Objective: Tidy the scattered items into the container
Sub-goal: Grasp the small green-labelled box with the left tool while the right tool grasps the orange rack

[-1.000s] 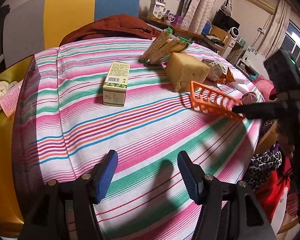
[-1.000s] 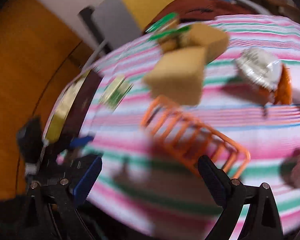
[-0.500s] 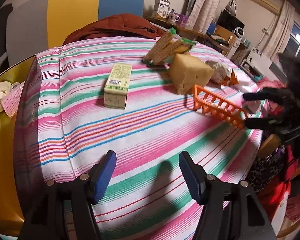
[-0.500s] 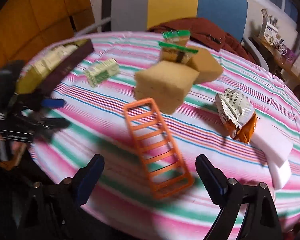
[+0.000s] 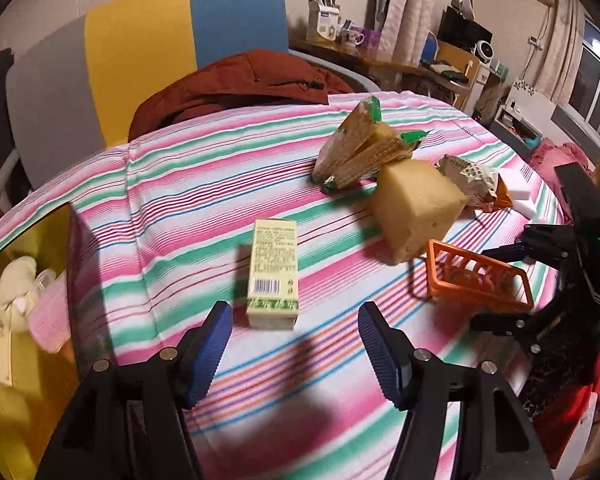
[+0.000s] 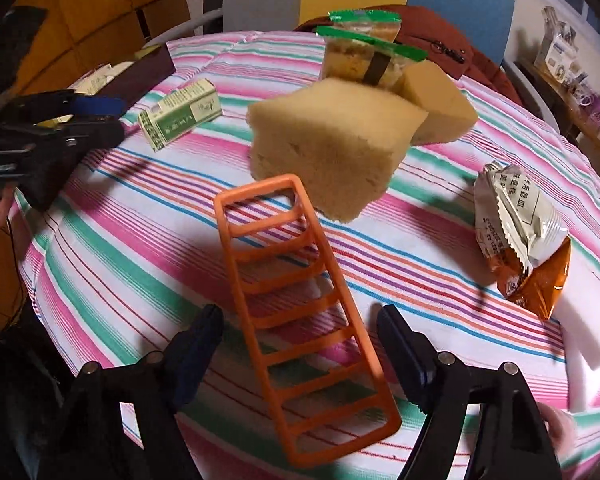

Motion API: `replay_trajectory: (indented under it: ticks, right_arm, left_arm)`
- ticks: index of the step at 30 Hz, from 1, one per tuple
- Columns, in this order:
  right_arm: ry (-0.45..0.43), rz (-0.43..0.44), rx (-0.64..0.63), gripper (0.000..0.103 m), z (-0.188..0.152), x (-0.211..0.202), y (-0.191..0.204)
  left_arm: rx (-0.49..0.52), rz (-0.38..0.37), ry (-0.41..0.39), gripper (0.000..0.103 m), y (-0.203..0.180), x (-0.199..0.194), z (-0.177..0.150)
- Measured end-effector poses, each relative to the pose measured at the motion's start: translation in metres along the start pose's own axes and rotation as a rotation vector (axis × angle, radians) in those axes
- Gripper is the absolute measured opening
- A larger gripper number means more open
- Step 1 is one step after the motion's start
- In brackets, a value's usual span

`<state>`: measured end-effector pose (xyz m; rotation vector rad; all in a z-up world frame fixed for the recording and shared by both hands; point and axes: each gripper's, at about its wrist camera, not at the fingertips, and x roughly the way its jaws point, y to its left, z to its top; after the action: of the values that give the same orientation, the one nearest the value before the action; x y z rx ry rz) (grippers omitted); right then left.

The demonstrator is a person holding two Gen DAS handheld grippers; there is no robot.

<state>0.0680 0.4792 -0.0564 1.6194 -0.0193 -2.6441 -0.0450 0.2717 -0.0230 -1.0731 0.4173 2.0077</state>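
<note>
A striped tablecloth (image 5: 180,200) carries the scattered items. A cream-and-green carton (image 5: 274,272) lies just ahead of my left gripper (image 5: 294,354), which is open with nothing between its fingers. An orange plastic rack (image 6: 300,300) lies flat between the fingers of my right gripper (image 6: 300,356). Its jaws are closing, with small gaps left on both sides of the rack. Behind the rack sits a big tan sponge (image 6: 332,140), then a second sponge (image 6: 440,108) and two green-topped cracker packs (image 6: 364,52). The container (image 5: 4,320), yellow inside with a dark wall, stands at the table's left edge.
A silver and orange snack packet (image 6: 520,232) and a white foam block (image 6: 588,320) lie at the right. A grey, yellow and blue chair (image 5: 140,48) with a red jacket (image 5: 240,84) stands behind the table. The cloth drops away at the near edge.
My left gripper has come forward to the carton. The right gripper has swung over the orange rack, and its jaws have narrowed around it.
</note>
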Motion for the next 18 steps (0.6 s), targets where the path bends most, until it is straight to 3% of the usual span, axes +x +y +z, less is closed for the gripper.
replay_trajectory:
  ticks: [3, 9, 12, 18]
  right_arm:
    - [-0.017, 0.009, 0.009, 0.080, -0.001, -0.002, -0.003]
    - [-0.044, 0.006, 0.016, 0.073, -0.006, -0.006, -0.003]
    - [-0.055, 0.008, 0.029, 0.070, -0.008, -0.009, -0.004]
    - [-0.074, -0.009, 0.031, 0.059, -0.013, -0.011, 0.001]
  left_arm:
    - [0.011, 0.037, 0.009, 0.066, 0.001, 0.012, 0.008]
    - [-0.031, 0.030, 0.053, 0.057, 0.013, 0.034, 0.015]
    - [-0.067, -0.009, 0.065, 0.055, 0.016, 0.042, 0.017]
    - [-0.080, 0.002, 0.059, 0.036, 0.014, 0.050, 0.015]
